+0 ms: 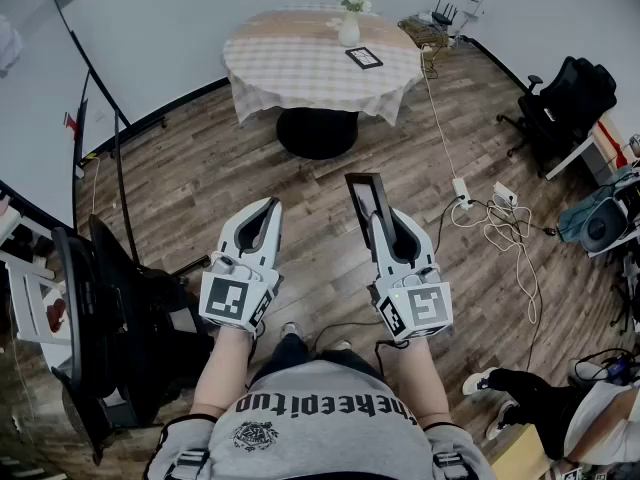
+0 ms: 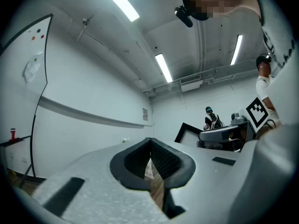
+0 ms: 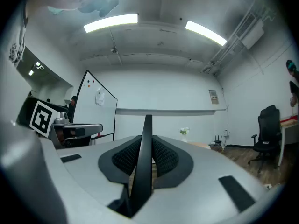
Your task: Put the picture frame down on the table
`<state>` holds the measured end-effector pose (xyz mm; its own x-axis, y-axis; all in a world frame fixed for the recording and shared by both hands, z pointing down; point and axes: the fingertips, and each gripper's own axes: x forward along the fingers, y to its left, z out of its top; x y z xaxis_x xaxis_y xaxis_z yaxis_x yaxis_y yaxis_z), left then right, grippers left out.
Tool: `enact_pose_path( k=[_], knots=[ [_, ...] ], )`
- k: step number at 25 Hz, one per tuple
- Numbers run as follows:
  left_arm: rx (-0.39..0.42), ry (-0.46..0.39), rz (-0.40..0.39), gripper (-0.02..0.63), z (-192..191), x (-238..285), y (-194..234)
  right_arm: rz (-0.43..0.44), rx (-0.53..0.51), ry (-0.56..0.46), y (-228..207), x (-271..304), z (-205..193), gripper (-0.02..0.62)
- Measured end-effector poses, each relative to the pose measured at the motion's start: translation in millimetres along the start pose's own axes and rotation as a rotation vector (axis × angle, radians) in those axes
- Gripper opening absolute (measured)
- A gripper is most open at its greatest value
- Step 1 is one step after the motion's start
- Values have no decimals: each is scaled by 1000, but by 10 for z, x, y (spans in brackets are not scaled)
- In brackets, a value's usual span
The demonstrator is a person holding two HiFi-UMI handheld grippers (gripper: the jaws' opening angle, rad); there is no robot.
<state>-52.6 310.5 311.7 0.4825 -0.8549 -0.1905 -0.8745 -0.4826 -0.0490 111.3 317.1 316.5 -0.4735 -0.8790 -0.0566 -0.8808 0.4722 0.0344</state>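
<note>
A black picture frame (image 1: 362, 196) sticks forward edge-on out of my right gripper (image 1: 384, 220), which is shut on it at waist height. The right gripper view shows the frame (image 3: 145, 157) as a thin dark blade clamped between the ribbed pads (image 3: 164, 156). Beside it, my left gripper (image 1: 268, 208) is shut with nothing in it, its tips meeting (image 2: 150, 141). Far ahead stands the round table (image 1: 290, 63) under a checked cloth, well beyond both grippers.
The table carries a white vase of flowers (image 1: 349, 28) and a small dark frame (image 1: 364, 58). Cables and a power strip (image 1: 497, 200) lie on the wood floor at right. A black office chair (image 1: 565, 103) stands far right, dark equipment (image 1: 105, 318) close at left.
</note>
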Motion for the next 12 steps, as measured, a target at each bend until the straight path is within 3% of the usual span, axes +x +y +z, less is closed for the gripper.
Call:
enact_pose_path(
  k=[12],
  knots=[
    [-10, -17, -24, 15, 38, -76, 49, -14, 1, 2, 141, 32, 0, 71]
  ],
)
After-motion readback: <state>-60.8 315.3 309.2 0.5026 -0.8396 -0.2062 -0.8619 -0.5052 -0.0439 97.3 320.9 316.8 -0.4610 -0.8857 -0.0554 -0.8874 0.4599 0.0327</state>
